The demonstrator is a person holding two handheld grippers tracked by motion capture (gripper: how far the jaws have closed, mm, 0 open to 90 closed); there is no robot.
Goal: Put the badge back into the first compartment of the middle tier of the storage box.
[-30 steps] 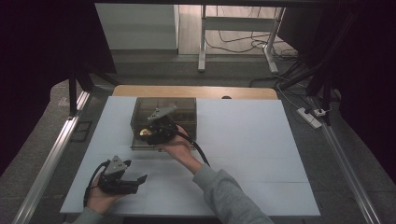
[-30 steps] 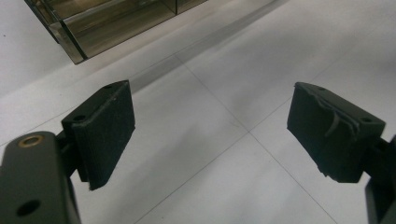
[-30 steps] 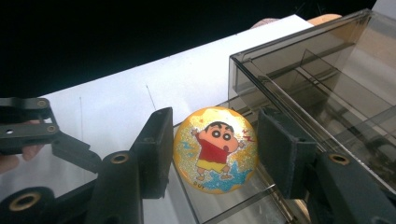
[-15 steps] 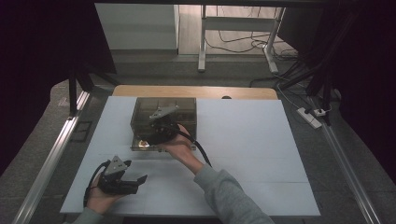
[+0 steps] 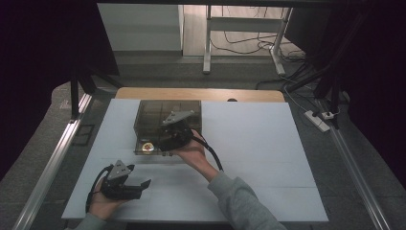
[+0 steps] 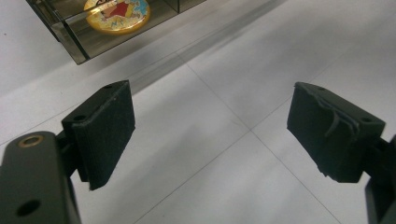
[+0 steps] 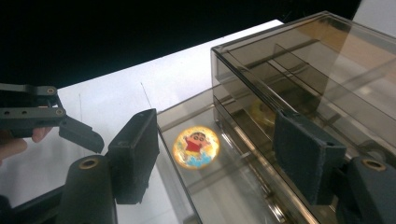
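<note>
A smoky clear box (image 5: 167,115) with inner dividers stands at the table's back middle, also seen close up (image 7: 303,65). Its lowest drawer (image 5: 152,152) is slid out toward me. On the drawer floor lies a round yellow cartoon badge (image 5: 147,146), also in the right gripper view (image 7: 196,148) and the left gripper view (image 6: 116,9). My right gripper (image 5: 172,136) hovers over the drawer front, jaws open (image 7: 222,158) and apart on either side of the badge, holding nothing. My left gripper (image 5: 128,186) rests low near the front left, open (image 6: 219,130) and empty.
The white table (image 5: 258,143) has faint panel seams. A metal rail (image 5: 48,167) runs along its left edge. The right hand's cable (image 5: 213,153) trails over the wrist. My left gripper (image 7: 46,116) shows beyond the drawer in the right gripper view.
The drawer with the badge has slid out toward me, and my right gripper came back with it. The left gripper has stayed put.
</note>
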